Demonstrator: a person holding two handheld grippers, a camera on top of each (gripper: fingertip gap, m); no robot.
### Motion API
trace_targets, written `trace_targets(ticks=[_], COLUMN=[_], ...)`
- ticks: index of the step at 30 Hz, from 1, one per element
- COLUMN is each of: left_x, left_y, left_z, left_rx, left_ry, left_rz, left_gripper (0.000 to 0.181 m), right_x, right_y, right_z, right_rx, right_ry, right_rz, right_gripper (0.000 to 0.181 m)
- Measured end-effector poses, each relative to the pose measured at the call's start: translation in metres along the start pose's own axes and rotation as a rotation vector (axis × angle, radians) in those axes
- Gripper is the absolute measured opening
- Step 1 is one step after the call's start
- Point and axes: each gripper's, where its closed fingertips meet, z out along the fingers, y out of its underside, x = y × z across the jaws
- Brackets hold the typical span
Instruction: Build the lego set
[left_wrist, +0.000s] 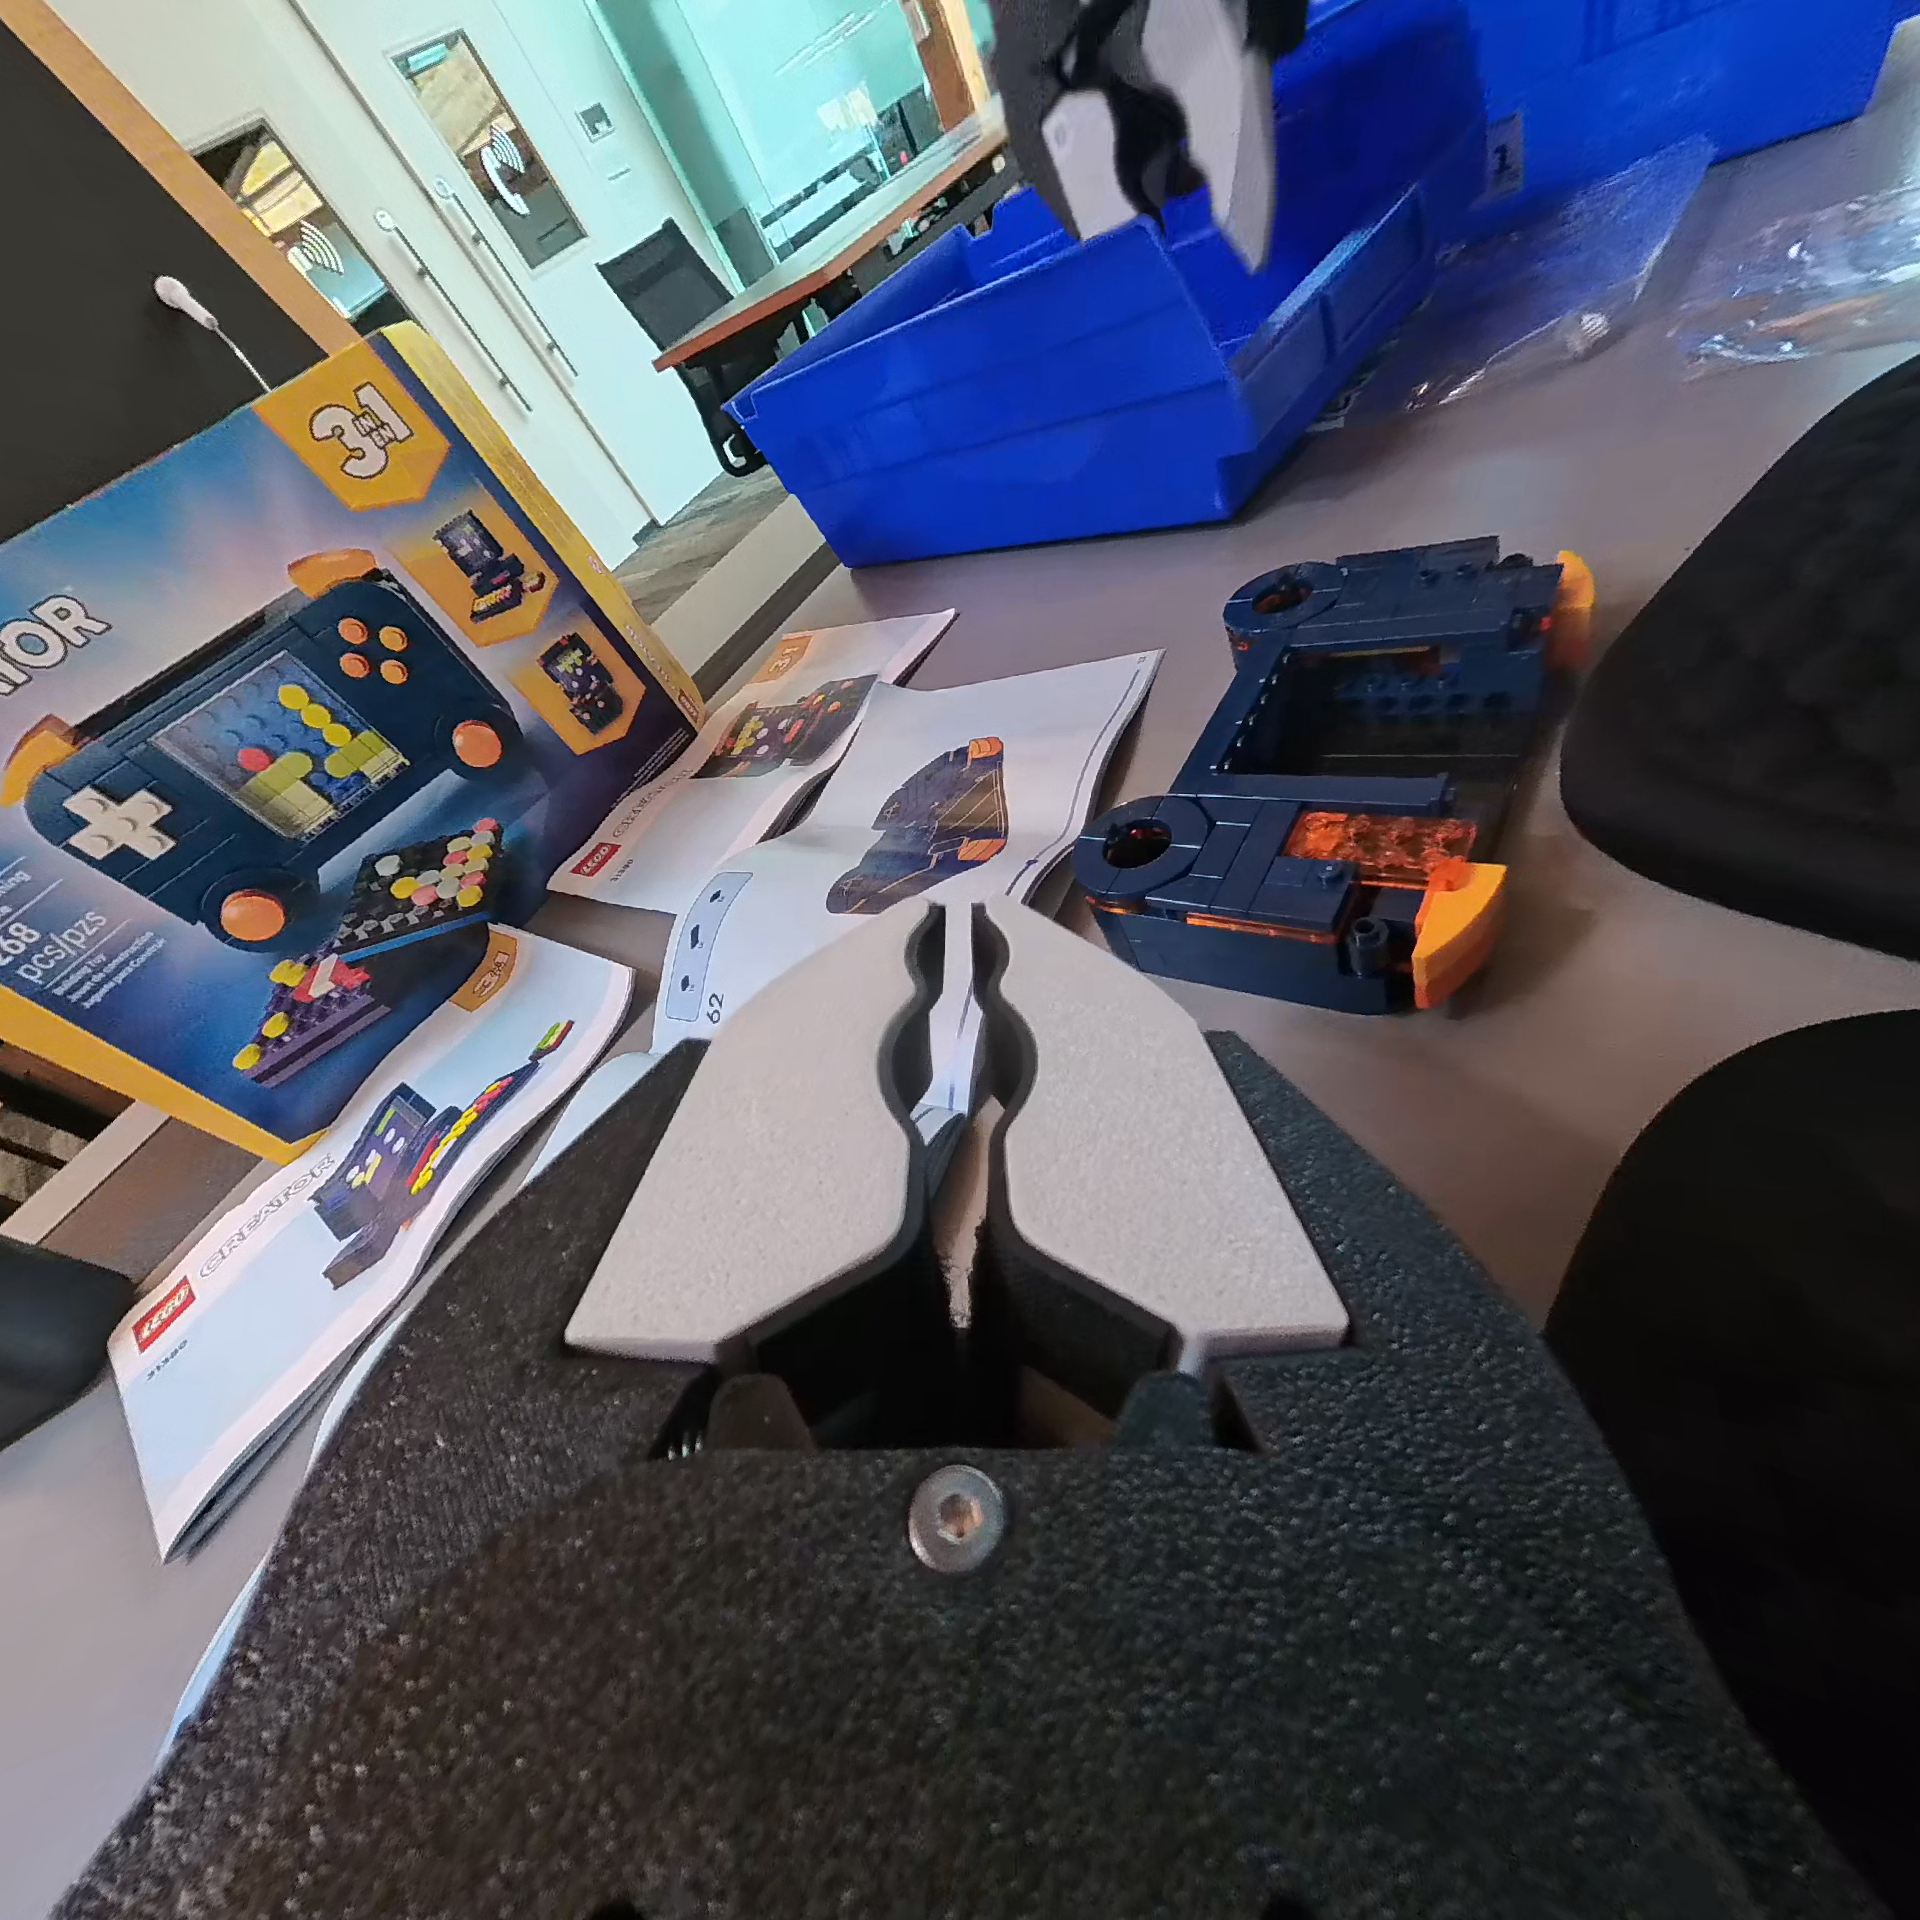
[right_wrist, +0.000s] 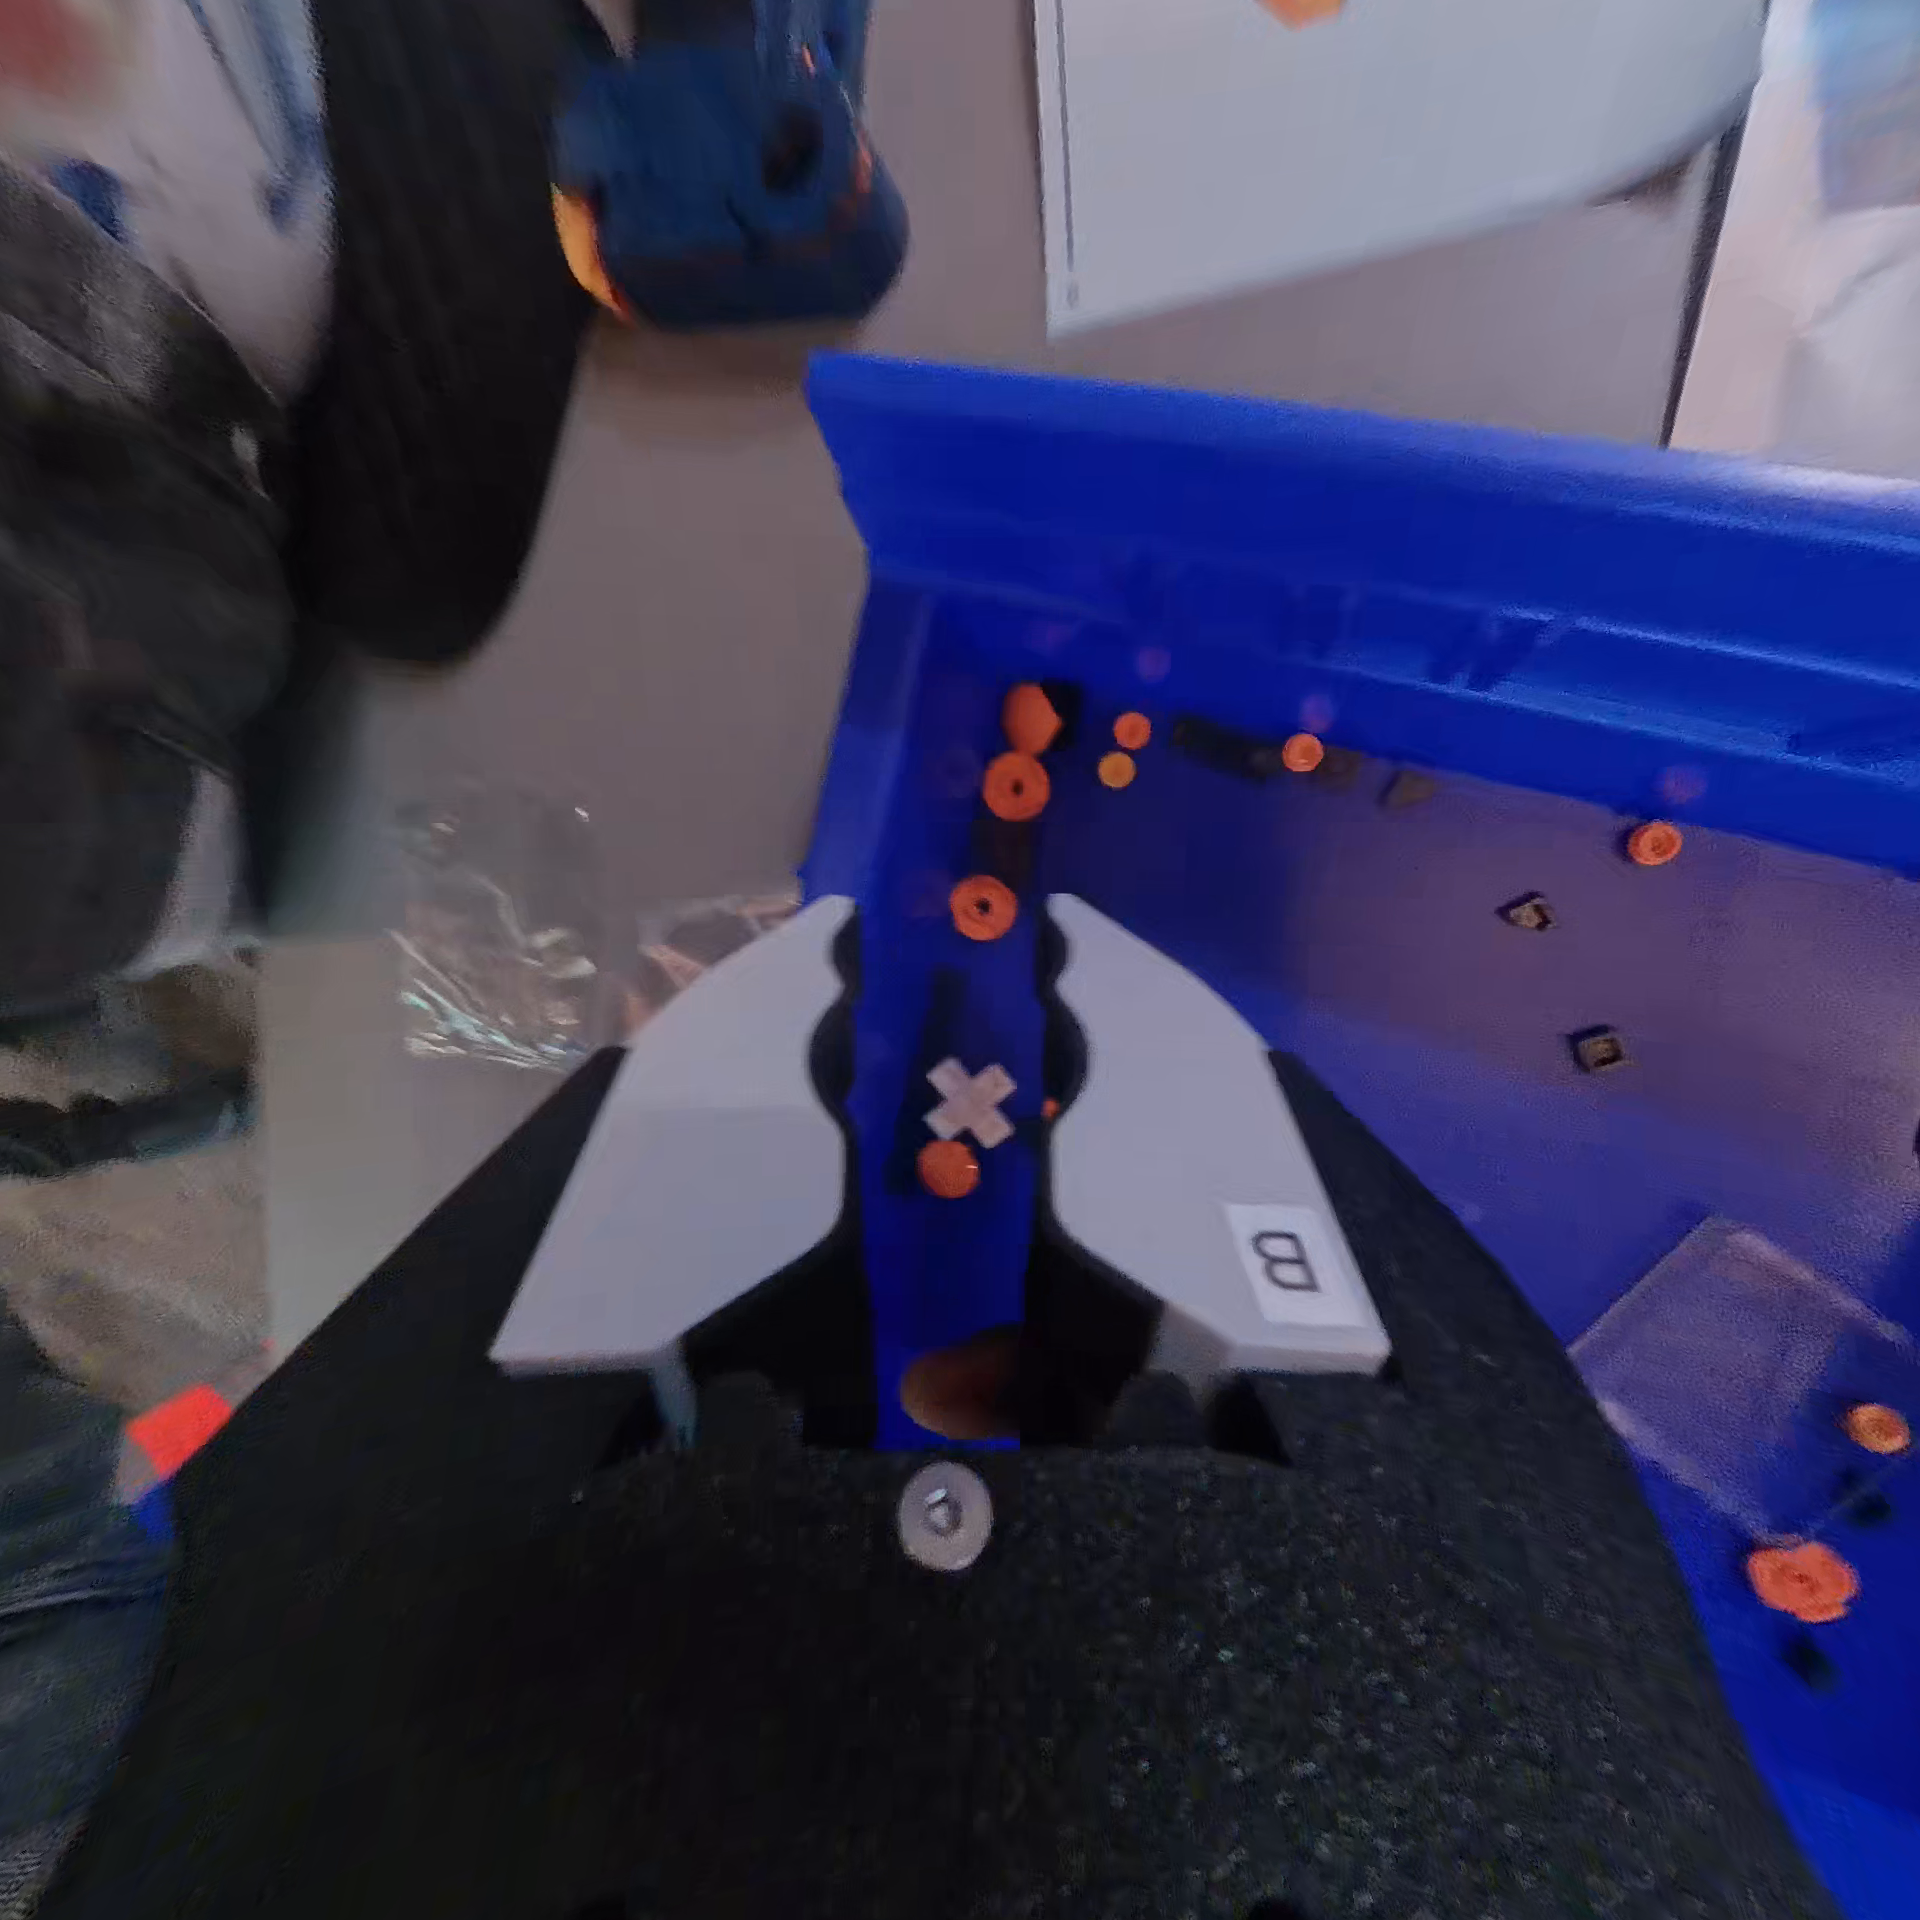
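On the grey table (left_wrist: 1039, 592) a large blue parts bin (left_wrist: 1039, 416) is set at the far side, with a printed set box (left_wrist: 270, 748) propped at the left and instruction booklets (left_wrist: 935, 790) spread between them. Just right of the booklets the half-built dark blue console (left_wrist: 1340, 769) is laid flat, its long axis running away from the left wrist camera, with orange corner pieces at its right edge.

The left gripper (left_wrist: 958, 925) is held low over the open booklet, jaws drawn nearly together with only a thin slit between them; a page edge is seen through the slit, though it cannot be told whether paper is pinched. The console lies just ahead and to the right of these jaws, so the left gripper is judged the nearer one to it.

The right gripper (right_wrist: 951, 914) is poised above the bin interior, jaws apart and empty. Loose pieces are scattered on the bin floor: orange round studs (right_wrist: 982, 907) and, directly between the jaws, a small white cross piece (right_wrist: 969, 1103). This view is blurred, so finer pieces are left unnamed. A straight descent is judged to be what the pick requires.
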Motion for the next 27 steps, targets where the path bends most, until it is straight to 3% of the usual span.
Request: trace_targets(ticks=[1,4,6,8,10,13,17,20,23,27], left_x=[0.000,0.000,0.000,-0.001,-0.001,0.000,-0.002,-0.002,-0.002,-0.002], left_y=[0.000,0.001,0.000,0.000,-0.001,-0.003,-0.008,-0.009,-0.011,-0.012], left_z=[0.000,0.000,0.000,0.000,-0.001,-0.002,-0.005,-0.006,-0.007,-0.008], left_rx=[-0.002,-0.005,-0.004,0.003,0.011,0.028,0.063,0.079,0.088,0.097], left_ry=[-0.001,-0.002,-0.004,-0.006,-0.004,0.001,-0.010,-0.014,-0.009,-0.010], left_rz=[0.000,0.001,0.001,-0.002,-0.002,0.000,-0.008,-0.014,-0.015,-0.017], left_gripper=[0.004,0.004,0.004,0.004,0.004,0.005,0.005,0.005,0.005,0.005], right_x=[-0.007,-0.022,-0.030,-0.022,-0.021,-0.036,-0.047,-0.069,-0.074,-0.086], right_y=[-0.002,0.011,0.027,0.047,0.047,0.034,0.004,0.004,0.005,0.012], right_z=[-0.004,-0.001,0.015,0.026,0.023,0.002,-0.050,-0.022,-0.015,0.025], right_rx=[0.014,-0.076,-0.190,-0.358,-0.412,-0.326,-0.205,-0.237,-0.230,-0.257], right_ry=[0.004,0.128,0.214,0.384,0.484,0.449,0.586,0.399,0.416,0.383], right_rz=[0.027,0.031,0.012,-0.058,-0.151,-0.122,-0.131,-0.108,-0.058,-0.089], right_gripper=[0.046,0.052,0.046,0.025,0.028,0.026,0.029,0.025,0.024,0.019])
